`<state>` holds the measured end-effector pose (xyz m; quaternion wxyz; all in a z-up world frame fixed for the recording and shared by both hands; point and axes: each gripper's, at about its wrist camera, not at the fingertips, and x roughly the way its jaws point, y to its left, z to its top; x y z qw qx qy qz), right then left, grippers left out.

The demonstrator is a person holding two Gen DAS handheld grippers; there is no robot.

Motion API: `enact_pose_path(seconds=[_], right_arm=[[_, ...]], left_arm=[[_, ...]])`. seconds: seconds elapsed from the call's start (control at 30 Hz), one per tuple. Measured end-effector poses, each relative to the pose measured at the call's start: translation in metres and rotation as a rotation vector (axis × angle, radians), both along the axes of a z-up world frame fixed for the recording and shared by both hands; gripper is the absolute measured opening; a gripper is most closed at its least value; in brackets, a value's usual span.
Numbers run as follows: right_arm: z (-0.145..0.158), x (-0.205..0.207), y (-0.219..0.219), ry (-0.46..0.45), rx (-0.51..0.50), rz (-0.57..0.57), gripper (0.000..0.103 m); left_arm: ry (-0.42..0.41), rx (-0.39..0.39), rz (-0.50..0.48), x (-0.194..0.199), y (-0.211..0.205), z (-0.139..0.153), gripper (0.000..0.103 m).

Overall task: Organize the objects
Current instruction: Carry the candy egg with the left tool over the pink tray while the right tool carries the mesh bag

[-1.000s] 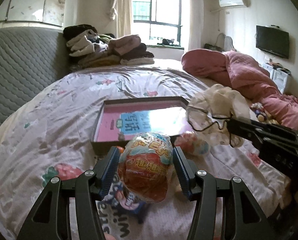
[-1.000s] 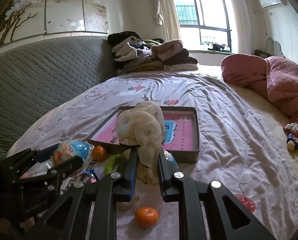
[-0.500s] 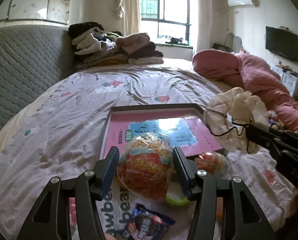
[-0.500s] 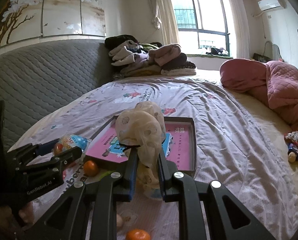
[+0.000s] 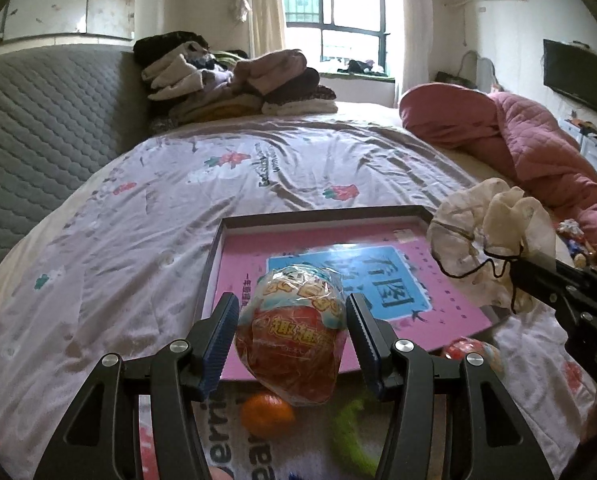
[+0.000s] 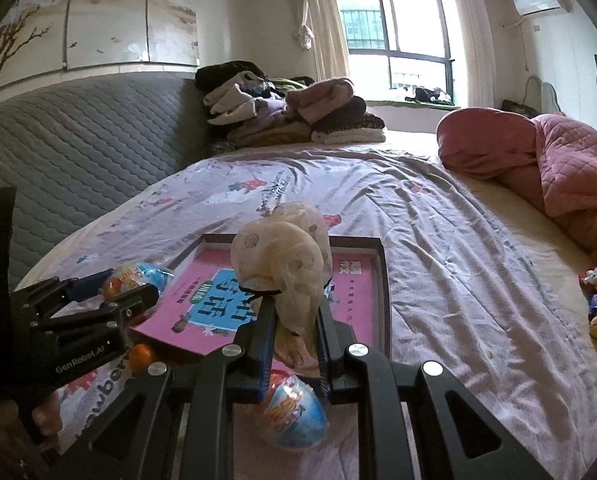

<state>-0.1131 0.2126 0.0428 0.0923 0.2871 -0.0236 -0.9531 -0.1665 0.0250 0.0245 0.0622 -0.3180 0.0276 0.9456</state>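
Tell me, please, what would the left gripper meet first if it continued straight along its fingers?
Probably the pink book lying in the shallow dark tray; the left gripper, holding a wrapped snack egg, points over it, though depth is unclear.

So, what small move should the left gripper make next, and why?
Probably ease forward and down, then open. The left gripper holds the wrapped toy egg above the near edge of the tray, so the egg is not yet well inside.

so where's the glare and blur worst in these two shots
Left wrist view: the window is blown out, a glare patch whitens the pink box, and the orange below the left claw is soft. Right wrist view: the window is overexposed, edges bend with fisheye, and the cloth bag in the right claw stays sharp.
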Motion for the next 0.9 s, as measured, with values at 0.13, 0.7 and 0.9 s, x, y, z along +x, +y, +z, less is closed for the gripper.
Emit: enact_pose_path(seconds=[0.13, 0.7, 0.9], right_arm=[[-0.009, -0.016, 0.001, -0.020, 0.006, -0.006, 0.019], [-0.040, -0.061, 0.003, -0.133, 0.010, -0.020, 0.019], [-0.051, -0.073, 0.003, -0.175, 0.005, -0.020, 0.019]], left_arm=[[-0.022, -0.012, 0.008, -0.021, 0.001, -0.009, 0.057], [-0.134, -0.041, 0.044, -0.079, 0.000, -0.046, 0.057], [-0.167, -0.025, 0.048, -0.090, -0.003, -0.052, 0.057]])
